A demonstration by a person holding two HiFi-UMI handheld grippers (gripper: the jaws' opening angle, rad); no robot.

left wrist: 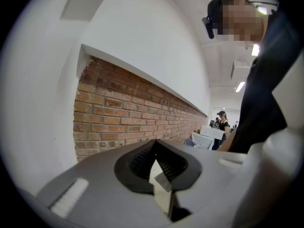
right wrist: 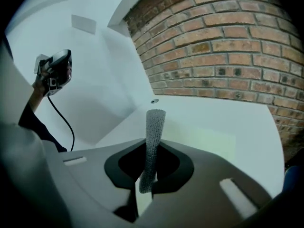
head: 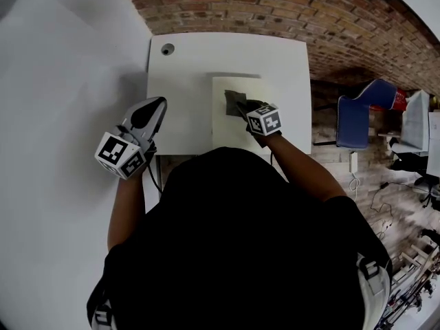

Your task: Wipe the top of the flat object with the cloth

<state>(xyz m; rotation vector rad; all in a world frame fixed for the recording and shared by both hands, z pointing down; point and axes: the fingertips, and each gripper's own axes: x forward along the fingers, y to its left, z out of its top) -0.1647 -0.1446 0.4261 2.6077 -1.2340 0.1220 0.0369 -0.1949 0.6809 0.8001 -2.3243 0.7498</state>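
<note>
A pale cream flat board [head: 237,126] lies on the white table [head: 185,67], near its front edge. A grey cloth [head: 233,101] rests on the board's far half. My right gripper [head: 243,108] is shut on the cloth just above the board. In the right gripper view the cloth [right wrist: 154,127] sticks up as a narrow mesh strip from between the shut jaws of that gripper [right wrist: 150,148], with the board [right wrist: 211,144] beyond. My left gripper [head: 157,104] hangs off the table's left edge, jaws shut with nothing in them [left wrist: 156,145], pointing at a brick wall.
A cable hole [head: 168,48] sits in the table's far left corner. A brick wall [head: 275,5] runs behind the table and a white wall [head: 62,81] stands to the left. A blue chair [head: 354,119] is at the right. Another person [left wrist: 222,122] stands far off.
</note>
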